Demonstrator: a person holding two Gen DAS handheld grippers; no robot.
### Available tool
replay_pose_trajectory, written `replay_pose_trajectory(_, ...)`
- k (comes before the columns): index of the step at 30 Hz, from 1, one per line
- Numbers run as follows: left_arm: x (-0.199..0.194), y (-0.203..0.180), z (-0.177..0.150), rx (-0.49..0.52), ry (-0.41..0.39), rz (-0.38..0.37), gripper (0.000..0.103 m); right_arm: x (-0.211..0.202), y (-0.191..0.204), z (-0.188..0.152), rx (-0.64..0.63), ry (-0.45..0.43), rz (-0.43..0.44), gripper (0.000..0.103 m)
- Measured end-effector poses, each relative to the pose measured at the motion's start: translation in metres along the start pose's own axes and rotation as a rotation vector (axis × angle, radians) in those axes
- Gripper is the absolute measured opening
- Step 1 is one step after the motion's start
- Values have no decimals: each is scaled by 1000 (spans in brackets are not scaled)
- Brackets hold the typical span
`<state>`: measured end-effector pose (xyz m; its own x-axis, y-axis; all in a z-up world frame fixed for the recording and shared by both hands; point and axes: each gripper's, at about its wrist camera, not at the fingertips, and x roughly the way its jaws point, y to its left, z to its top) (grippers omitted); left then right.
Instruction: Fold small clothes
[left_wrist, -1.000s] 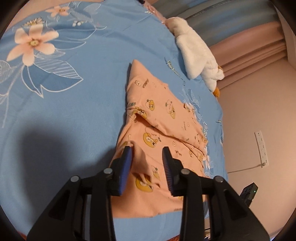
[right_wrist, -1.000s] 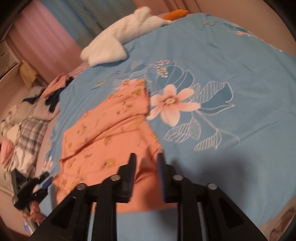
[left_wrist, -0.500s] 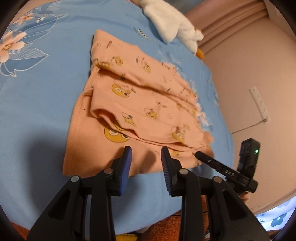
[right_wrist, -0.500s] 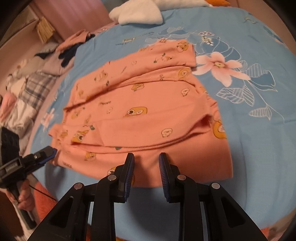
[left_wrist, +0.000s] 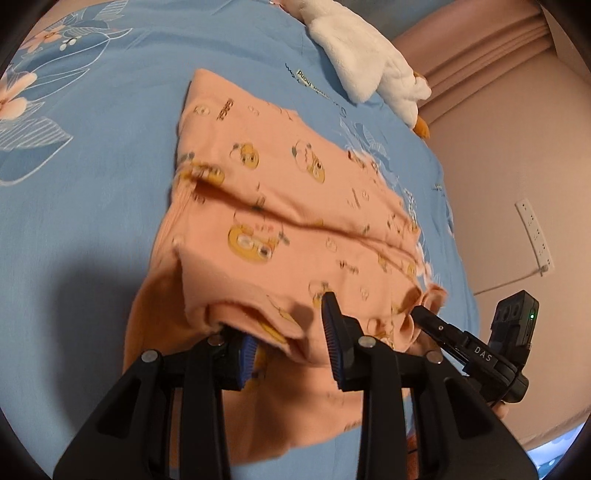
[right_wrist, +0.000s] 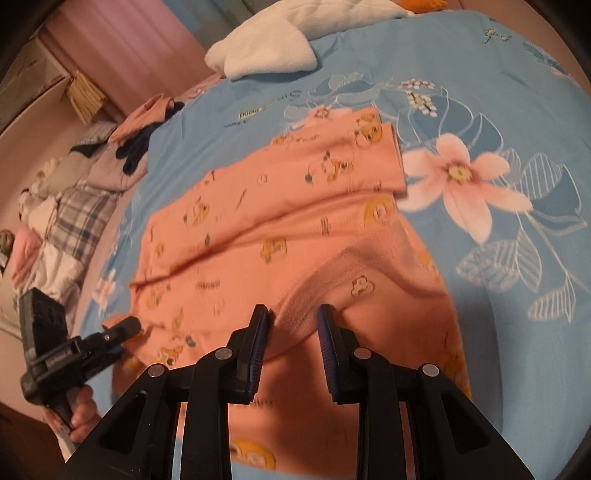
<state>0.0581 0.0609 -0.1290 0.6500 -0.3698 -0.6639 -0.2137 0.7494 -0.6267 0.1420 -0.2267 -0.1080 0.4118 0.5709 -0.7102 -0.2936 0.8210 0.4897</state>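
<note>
An orange small garment (left_wrist: 295, 206) printed with yellow cartoon figures lies folded on the blue flowered bedspread (left_wrist: 92, 166). My left gripper (left_wrist: 290, 339) is at its near edge. The left finger is tucked under a folded layer, the right finger (left_wrist: 332, 332) lies on top, and a gap remains between the pads. In the right wrist view the garment (right_wrist: 277, 221) spreads ahead. My right gripper (right_wrist: 293, 328) straddles a raised ribbed fold at the near edge, jaws apart. Each view catches the other gripper at the garment's far corner, the right gripper (left_wrist: 424, 317) and the left gripper (right_wrist: 127, 326).
A white plush toy (left_wrist: 365, 59) lies at the back of the bed, also visible as the plush (right_wrist: 266, 51). A pile of other clothes (right_wrist: 74, 206) sits beyond the bed's left side. A wall with a socket strip (left_wrist: 535, 236) is at the right. A hand (right_wrist: 81, 410) grips the left tool.
Both grippers have pushed forward and down onto the garment's near edge. Half a second ago their tips stopped short of the folded layer; now the fold sits between the fingers.
</note>
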Motion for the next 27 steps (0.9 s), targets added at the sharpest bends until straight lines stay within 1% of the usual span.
replay_pose_trajectory(2, 4, -1, 7, -2, 3, 14, 31, 2, 0, 9, 3, -7, -10, 27)
replay_pose_trajectory(6, 13, -4, 26, 3, -16, 58, 31, 8, -5, 23, 25, -9, -47, 27)
replay_pose_trajectory(9, 15, -3, 39, -16, -2, 74, 31, 1, -8, 32, 33, -20, -92, 27)
replay_pose_trajectory(12, 5, -5, 48, 1, -16, 79, 36, -14, -14, 39, 33, -52, -108, 27)
replay_pose_trajectory(13, 1, -5, 50, 9, -22, 89, 43, -19, -18, 41, 38, -58, -118, 27)
replay_pose_trajectory(14, -5, -5, 52, 20, -31, 107, 49, -24, -23, 42, 46, -62, -129, 30)
replay_pose_trajectory(15, -9, -3, 51, 27, -37, 119, 60, -27, -28, 42, 53, -62, -139, 33)
replay_pose_trajectory(16, -13, -2, 51, 37, -43, 126, 62, -31, -34, 40, 63, -61, -146, 44)
replay_pose_trajectory(17, -17, 0, 50, 52, -50, 130, 63, -31, -37, 40, 69, -58, -147, 51)
replay_pose_trajectory(19, -20, 4, 45, 86, -49, 158, 67, -30, -44, 33, 79, -42, -147, 52)
replay_pose_trajectory(22, -16, 12, 40, 116, -19, 197, 67, -22, -46, 26, 77, -19, -173, 52)
replay_pose_trajectory(24, -9, 15, 37, 121, 8, 198, 67, -14, -45, 25, 69, 0, -175, 52)
replay_pose_trajectory(27, 0, 17, 37, 128, 25, 217, 66, -6, -40, 23, 58, 5, -183, 51)
